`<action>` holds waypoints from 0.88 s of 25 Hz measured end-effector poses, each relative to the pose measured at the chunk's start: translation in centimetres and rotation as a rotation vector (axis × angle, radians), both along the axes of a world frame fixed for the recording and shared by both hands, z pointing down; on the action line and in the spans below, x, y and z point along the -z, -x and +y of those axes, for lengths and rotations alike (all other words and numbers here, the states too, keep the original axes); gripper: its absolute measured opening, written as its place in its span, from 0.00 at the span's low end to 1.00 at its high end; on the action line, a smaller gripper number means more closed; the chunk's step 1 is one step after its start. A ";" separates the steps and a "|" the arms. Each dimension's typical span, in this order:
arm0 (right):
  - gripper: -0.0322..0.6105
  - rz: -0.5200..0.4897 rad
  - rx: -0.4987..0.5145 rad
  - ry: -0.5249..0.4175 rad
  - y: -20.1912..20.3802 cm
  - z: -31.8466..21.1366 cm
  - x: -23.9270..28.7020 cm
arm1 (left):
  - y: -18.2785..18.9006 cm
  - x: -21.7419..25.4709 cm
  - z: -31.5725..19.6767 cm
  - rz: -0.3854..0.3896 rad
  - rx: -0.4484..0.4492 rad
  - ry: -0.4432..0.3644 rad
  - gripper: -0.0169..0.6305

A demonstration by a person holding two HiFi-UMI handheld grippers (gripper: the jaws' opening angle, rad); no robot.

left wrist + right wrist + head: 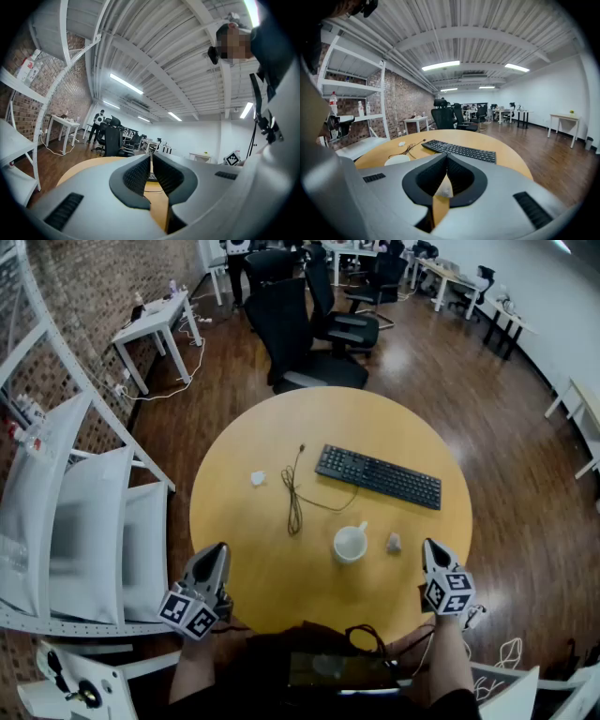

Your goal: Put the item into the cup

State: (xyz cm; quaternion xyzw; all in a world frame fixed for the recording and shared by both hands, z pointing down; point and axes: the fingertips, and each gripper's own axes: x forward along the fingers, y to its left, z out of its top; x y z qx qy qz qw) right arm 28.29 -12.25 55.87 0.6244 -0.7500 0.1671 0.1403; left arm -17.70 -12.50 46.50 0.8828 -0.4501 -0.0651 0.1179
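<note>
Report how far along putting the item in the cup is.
Done: nothing; the cup looks empty. The small grey item lies on the table beside it. In hand: nothing; the left gripper and right gripper sit at the near edge, jaws shut and empty. Left: grasp the item, lift, drop it in.

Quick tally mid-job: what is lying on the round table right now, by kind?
Keyboard: 1
Cup: 1
Cable: 1
Small pale lump: 2
Total: 5
</note>
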 end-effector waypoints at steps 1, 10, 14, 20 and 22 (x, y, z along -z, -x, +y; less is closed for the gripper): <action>0.07 0.027 0.011 0.022 0.5 -0.5 -0.4 | -0.4 -0.1 -0.2 -0.003 -0.011 0.002 0.05; 0.29 0.042 0.057 0.324 2.1 -4.7 -11.0 | -3.0 -1.1 -1.7 -0.052 -0.069 0.032 0.05; 0.37 0.063 0.037 0.425 2.2 -5.8 -13.5 | -1.7 -2.6 -1.7 -0.057 -0.026 0.079 0.05; 0.37 0.093 0.048 0.485 2.2 -6.6 -16.0 | -0.6 -4.7 -1.5 -0.085 0.018 0.139 0.05; 0.33 0.101 0.058 0.507 2.3 -6.2 -16.5 | -0.9 -4.8 -1.5 -0.080 0.013 0.146 0.05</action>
